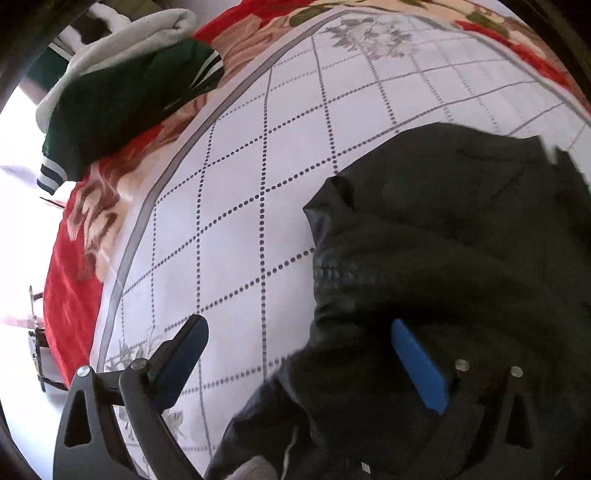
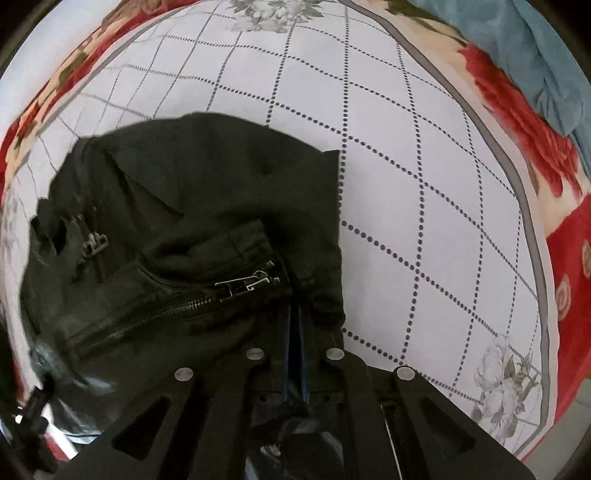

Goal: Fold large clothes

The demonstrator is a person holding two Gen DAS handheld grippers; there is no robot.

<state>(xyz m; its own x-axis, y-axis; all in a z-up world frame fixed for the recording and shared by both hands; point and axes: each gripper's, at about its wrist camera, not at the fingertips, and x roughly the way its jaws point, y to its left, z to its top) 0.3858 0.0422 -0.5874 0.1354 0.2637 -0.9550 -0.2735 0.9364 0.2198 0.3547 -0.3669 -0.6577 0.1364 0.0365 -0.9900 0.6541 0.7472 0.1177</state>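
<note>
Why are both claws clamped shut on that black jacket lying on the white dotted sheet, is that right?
Not quite: only the right claw is shut on the black jacket. The left wrist view shows the left claw wide open over the jacket's edge on the white dotted sheet.

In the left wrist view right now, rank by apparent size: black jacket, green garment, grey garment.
1. Black jacket, though nearness to the camera inflates it.
2. Green garment.
3. Grey garment, partly cut off, so unsure.
</note>
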